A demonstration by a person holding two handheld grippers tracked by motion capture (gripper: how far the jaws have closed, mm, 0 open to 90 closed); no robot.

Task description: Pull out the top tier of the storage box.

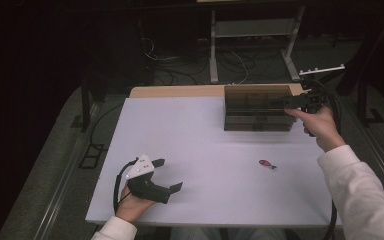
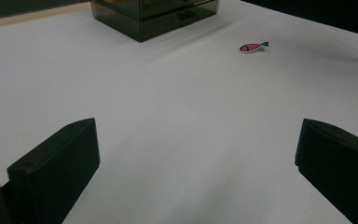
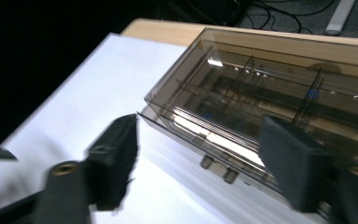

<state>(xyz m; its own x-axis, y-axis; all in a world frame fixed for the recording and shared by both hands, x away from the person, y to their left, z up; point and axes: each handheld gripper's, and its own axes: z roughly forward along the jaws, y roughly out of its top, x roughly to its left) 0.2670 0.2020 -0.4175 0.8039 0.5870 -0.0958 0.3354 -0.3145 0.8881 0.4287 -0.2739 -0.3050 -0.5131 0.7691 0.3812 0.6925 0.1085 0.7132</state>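
A smoky see-through drawer box (image 1: 255, 115) stands at the back right of the white table (image 1: 180, 130). A small pink fish-shaped piece (image 1: 266, 163) lies flat in front of it, right of centre. My right gripper (image 1: 281, 103) hovers at the box's right end, pointing left over it. In the right gripper view its jaws (image 3: 200, 154) stand open above the box (image 3: 279, 93), with the drawer's two knobs (image 3: 219, 169) below the gap and nothing gripped. My left gripper (image 1: 170, 174) rests at the front left, open and empty. Ahead of it (image 2: 196, 158) lie the fish (image 2: 252, 46) and the box (image 2: 154, 14).
A wooden strip (image 1: 180, 91) shows along the table's far edge. Behind it are white stand legs (image 1: 213, 45) and loose cables (image 1: 180, 75) on the dark floor. A white bracket (image 1: 322, 70) sticks out just beyond my right hand.
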